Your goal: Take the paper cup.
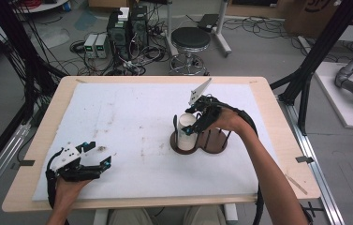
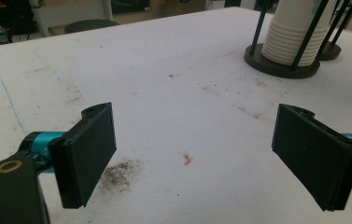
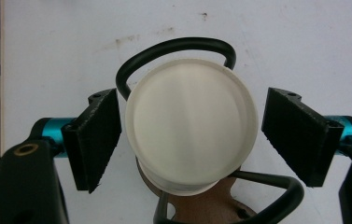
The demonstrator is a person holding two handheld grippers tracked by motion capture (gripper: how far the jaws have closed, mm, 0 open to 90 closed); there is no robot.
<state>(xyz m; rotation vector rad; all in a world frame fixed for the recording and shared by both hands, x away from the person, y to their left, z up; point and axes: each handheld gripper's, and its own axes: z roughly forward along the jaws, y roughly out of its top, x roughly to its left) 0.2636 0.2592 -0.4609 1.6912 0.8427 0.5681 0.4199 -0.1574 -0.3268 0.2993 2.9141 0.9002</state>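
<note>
The right gripper (image 3: 190,140) hung over the cups (image 3: 190,130), its jaws spread wide on either side of the top cup's rim, the left jaw just beside it and the right one clear of it, gripping nothing. The left gripper (image 2: 194,154) hovered low at the near left of the counter (image 1: 268,93), jaws wide apart and empty.

The cups were a white nested stack (image 1: 187,131) standing upright in the left ring of a holder (image 1: 211,146), a brown double-round base with black wire uprights around each ring. From the high view the right ring looked empty. The holder sat right of centre on the counter.

A white sheet (image 1: 132,117) covered most of the wooden counter, marked with dark smudges (image 2: 120,172) and a small red fleck (image 2: 187,159). Beyond the far edge stood a black stool (image 1: 190,42), computer boxes (image 1: 127,28) and tangled cables on a grey floor (image 1: 258,51).
</note>
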